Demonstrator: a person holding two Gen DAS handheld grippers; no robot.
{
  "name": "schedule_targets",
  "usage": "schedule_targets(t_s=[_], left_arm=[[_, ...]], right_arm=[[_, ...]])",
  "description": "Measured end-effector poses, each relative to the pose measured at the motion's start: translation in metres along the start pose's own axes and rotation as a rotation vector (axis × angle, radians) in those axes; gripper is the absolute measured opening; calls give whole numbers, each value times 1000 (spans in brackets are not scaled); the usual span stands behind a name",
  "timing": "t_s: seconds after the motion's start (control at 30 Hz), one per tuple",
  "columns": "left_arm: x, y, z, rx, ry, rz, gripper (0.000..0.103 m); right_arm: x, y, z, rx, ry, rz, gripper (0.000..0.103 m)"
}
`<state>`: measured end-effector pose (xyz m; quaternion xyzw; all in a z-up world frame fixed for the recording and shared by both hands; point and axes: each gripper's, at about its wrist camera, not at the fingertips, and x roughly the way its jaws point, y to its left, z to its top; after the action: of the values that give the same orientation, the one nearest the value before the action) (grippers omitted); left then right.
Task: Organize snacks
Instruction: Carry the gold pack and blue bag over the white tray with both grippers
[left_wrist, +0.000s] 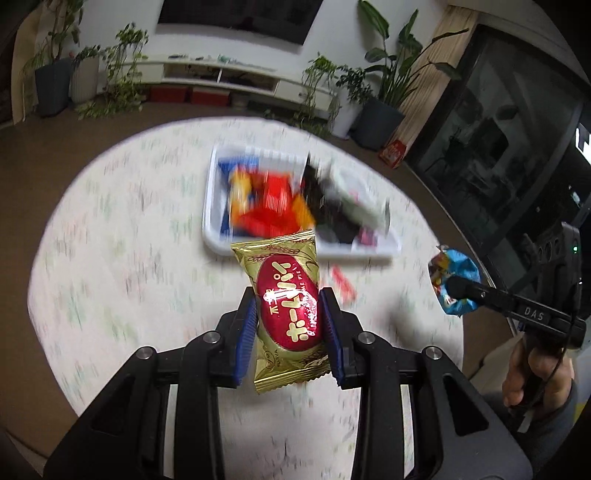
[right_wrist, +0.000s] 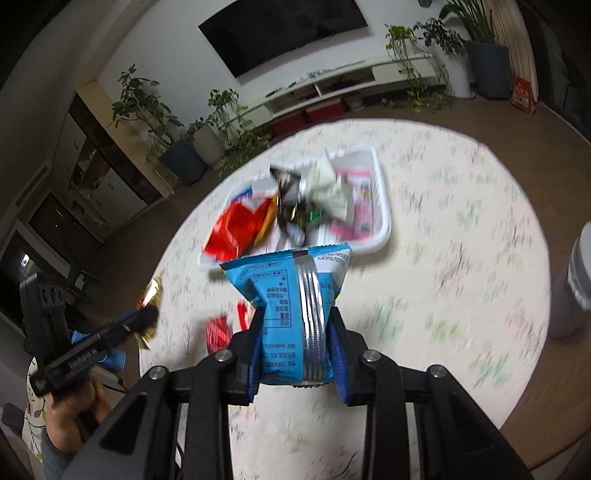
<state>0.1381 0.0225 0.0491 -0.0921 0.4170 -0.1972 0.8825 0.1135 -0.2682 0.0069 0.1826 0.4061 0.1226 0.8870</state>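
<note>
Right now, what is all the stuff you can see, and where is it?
gold snack pack: one, gold with red oval, held in left tool
blue snack pack: one, blue and silver, held in right tool
basket: one, white, on the table, filled with mixed snacks
loose snacks: a few, red, on the cloth near the basket, blurred
table: one, round, pale patterned cloth
potted plants: several, green, by the far wall
left tool: one, black with blue pads
right tool: one, black with blue pads

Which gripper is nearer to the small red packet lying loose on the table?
Right, as far as the blur allows. The right gripper, shut on the blue packet, sits just beside the red packet. The left gripper, holding the gold packet, is farther off.
</note>
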Motion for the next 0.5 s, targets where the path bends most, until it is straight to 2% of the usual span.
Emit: schedule_targets(t_s=[0.13,0.3,0.5], left_arm=[[11,-6,53,53,-4,9,31],[46,-14,114,85,-2,22,31],[113,-10,158,82,81,22,31]], right_arm=[[-2,-2,44,-30,-25,-23,34],[16,0,99,-46,-17,-38,34],[65,9,138,-39,54,-31,34]])
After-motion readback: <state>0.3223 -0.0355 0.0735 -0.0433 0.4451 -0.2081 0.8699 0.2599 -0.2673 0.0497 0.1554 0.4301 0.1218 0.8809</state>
